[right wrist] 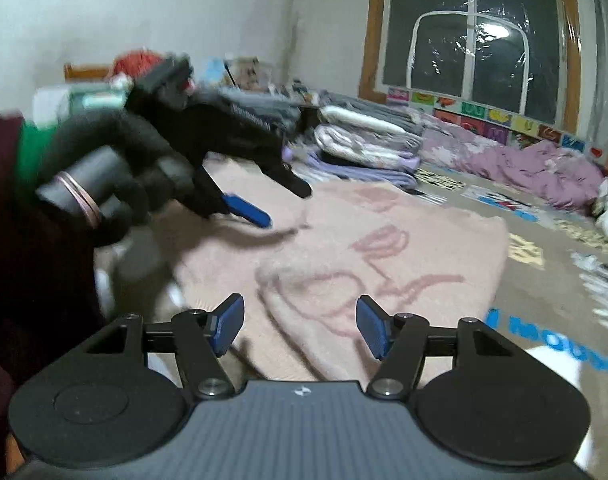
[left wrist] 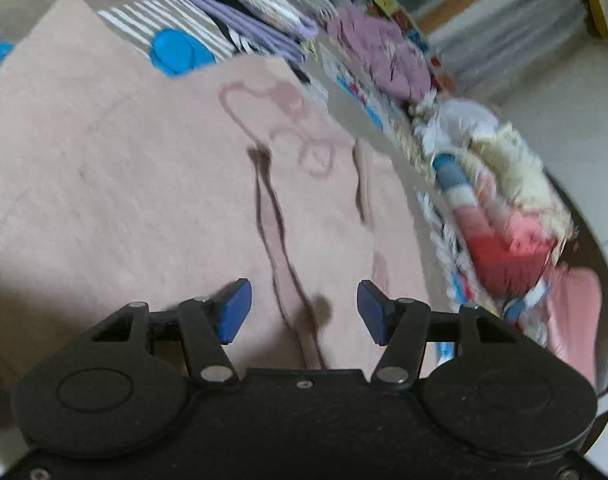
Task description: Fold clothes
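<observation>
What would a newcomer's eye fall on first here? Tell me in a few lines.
The pale pink garment with a looping pink design, spread flat across the middle of the patterned mat. Above it, the left gripper, held in a dark-gloved hand, points down at the cloth with open jaws, and the right gripper hangs open over the near edge. Stacks of folded laundry line the far wall beneath the window.
</observation>
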The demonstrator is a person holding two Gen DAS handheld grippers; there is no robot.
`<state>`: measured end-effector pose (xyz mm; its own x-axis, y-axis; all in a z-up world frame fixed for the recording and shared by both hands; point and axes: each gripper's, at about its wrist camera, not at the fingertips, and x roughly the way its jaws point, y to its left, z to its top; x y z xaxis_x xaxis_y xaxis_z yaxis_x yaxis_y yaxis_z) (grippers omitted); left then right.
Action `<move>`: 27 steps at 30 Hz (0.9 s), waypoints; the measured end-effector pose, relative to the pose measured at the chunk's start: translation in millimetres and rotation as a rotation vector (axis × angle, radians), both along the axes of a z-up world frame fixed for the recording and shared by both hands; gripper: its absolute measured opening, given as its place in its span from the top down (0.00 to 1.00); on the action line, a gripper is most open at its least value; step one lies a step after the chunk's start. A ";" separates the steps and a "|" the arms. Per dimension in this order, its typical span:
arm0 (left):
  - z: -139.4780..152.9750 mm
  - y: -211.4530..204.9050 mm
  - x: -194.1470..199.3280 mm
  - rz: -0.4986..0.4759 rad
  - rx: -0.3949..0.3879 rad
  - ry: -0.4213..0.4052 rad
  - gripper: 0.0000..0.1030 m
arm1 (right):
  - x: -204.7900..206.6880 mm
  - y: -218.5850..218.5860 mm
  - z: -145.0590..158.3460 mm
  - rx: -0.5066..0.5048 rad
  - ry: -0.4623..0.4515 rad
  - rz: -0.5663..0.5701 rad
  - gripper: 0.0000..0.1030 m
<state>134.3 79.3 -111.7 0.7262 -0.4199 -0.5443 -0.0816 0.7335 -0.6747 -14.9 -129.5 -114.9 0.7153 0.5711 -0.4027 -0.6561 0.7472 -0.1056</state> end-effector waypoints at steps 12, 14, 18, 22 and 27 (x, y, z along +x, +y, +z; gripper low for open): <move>-13.2 -11.7 -3.3 0.040 0.075 -0.050 0.53 | -9.2 5.3 -8.6 -0.106 0.015 0.065 0.38; -14.1 -6.8 3.1 0.060 0.045 -0.052 0.53 | -9.6 6.2 -10.0 -0.112 0.014 0.059 0.38; -15.8 -1.1 20.9 0.081 0.005 -0.057 0.55 | -5.9 4.1 -10.3 -0.099 0.029 0.042 0.38; -17.7 0.4 34.5 0.087 0.001 -0.054 0.77 | -6.7 4.8 -11.6 -0.099 0.030 0.051 0.38; -1.6 -3.2 34.8 0.062 0.015 -0.106 0.97 | -5.1 4.1 -10.7 -0.086 0.026 0.052 0.38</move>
<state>169.1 76.1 -113.3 0.8043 -0.3650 -0.4689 -0.0558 0.7392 -0.6712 -20.0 -125.4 -125.7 0.6744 0.5699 -0.4695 -0.6972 0.7009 -0.1505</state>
